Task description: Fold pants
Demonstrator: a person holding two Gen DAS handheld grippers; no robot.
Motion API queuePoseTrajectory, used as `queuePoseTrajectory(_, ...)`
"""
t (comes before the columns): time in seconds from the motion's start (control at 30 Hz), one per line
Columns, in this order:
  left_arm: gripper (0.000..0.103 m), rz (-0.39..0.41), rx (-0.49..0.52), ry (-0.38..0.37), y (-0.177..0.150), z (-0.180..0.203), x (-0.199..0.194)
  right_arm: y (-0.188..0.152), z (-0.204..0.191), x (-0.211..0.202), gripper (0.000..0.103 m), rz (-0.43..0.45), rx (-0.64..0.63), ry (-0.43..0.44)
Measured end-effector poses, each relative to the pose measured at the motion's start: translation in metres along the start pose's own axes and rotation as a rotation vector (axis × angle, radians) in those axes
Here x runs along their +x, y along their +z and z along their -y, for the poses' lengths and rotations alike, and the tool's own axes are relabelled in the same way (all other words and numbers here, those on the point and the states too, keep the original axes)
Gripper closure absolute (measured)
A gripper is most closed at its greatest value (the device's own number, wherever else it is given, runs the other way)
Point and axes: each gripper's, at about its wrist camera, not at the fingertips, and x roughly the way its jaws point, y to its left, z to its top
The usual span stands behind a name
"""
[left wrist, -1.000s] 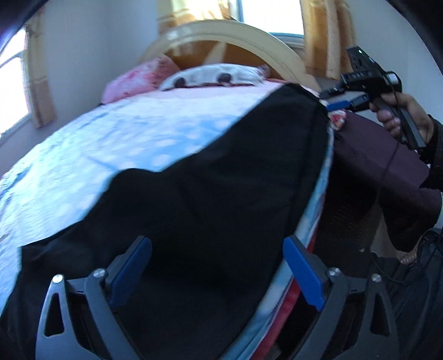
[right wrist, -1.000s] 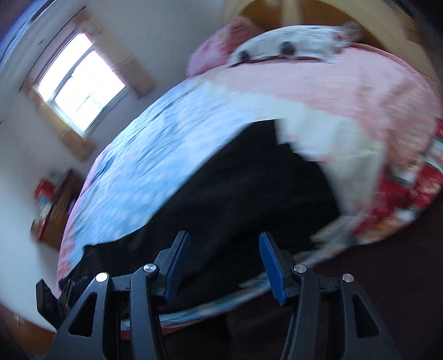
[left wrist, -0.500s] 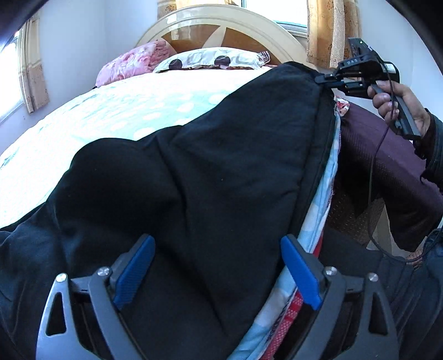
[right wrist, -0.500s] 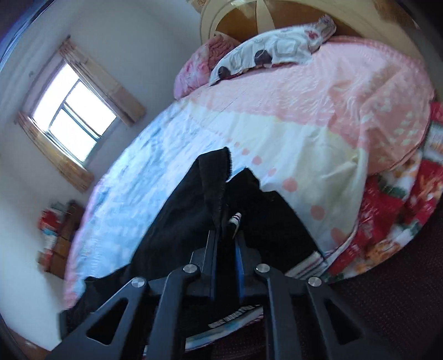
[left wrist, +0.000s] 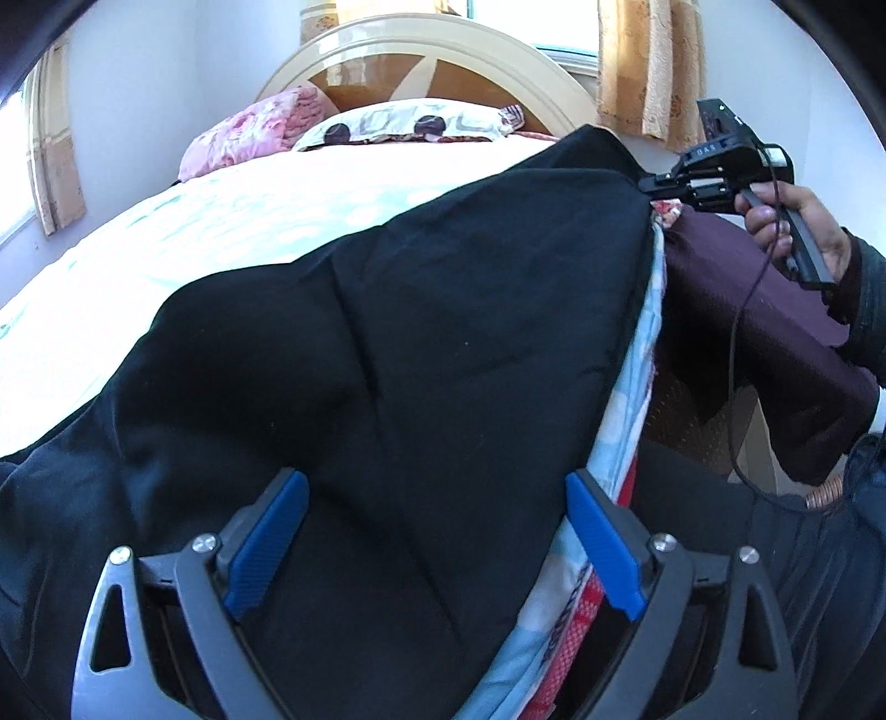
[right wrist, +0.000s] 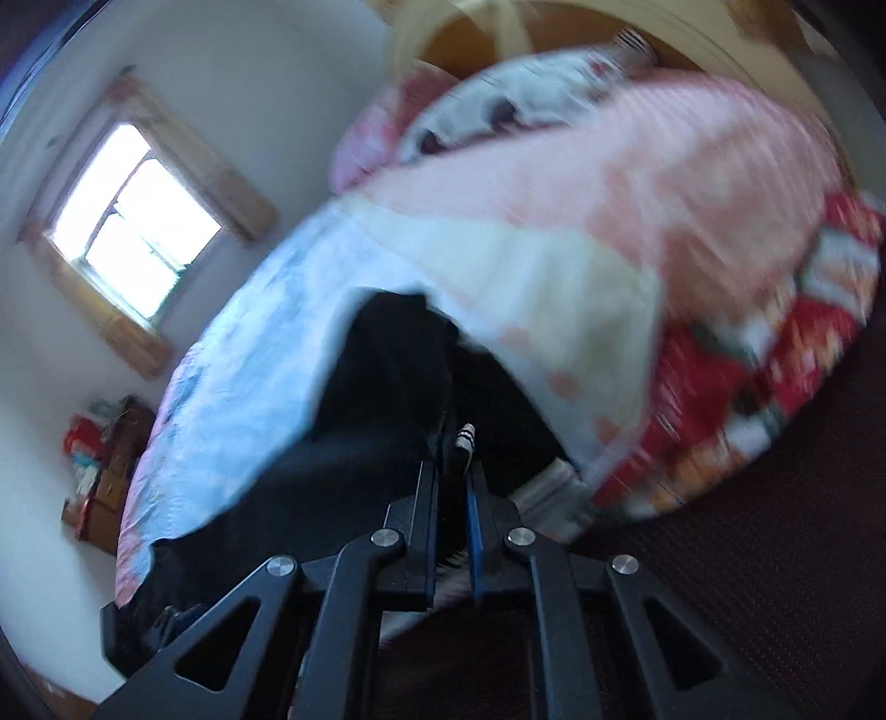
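Note:
Black pants [left wrist: 398, 343] lie spread along the near edge of the bed, filling most of the left wrist view. My left gripper [left wrist: 437, 540] is open, its blue pads wide apart just above the cloth. My right gripper [right wrist: 451, 471] is shut on the edge of the pants [right wrist: 387, 387] and holds it raised off the bed; it also shows in the left wrist view [left wrist: 656, 183] at the pants' far corner, held in a hand. The right wrist view is blurred.
The bed [left wrist: 221, 221] has a pale blue and pink cover, pillows [left wrist: 410, 124] and a curved headboard [left wrist: 421, 50]. A red patterned bed skirt [right wrist: 736, 387] hangs at the side. A window [right wrist: 133, 221] and a low cabinet [right wrist: 105, 471] stand beyond the bed.
My right gripper closed on the pants' edge and lifted it. The left gripper stayed open and came lower over the cloth.

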Motion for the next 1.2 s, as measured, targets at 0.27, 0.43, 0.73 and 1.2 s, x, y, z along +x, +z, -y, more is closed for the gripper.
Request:
queuePoseTrajectory(0.27,0.007,0.012,-0.007,-0.018,-0.003,-0.004,-0.004,-0.006,-0.02,-0.039,0.095,0.102,-0.071,0.021)
queuePoseTrajectory(0.43,0.007,0.016,0.002,-0.028,-0.005,-0.005,-0.005,-0.014,0.01,-0.008,0.094,0.002,-0.02,-0.048)
queuePoseTrajectory(0.73,0.006,0.097,-0.082,0.054,0.008,-0.022,-0.046,0.004,-0.02,-0.057,0.058,0.189,-0.107,-0.253)
queuePoseTrajectory(1.2,0.001,0.011,-0.453,0.277,-0.005,-0.139,-0.061,-0.011,-0.138,0.036,0.038,-0.056,-0.417,-0.067)
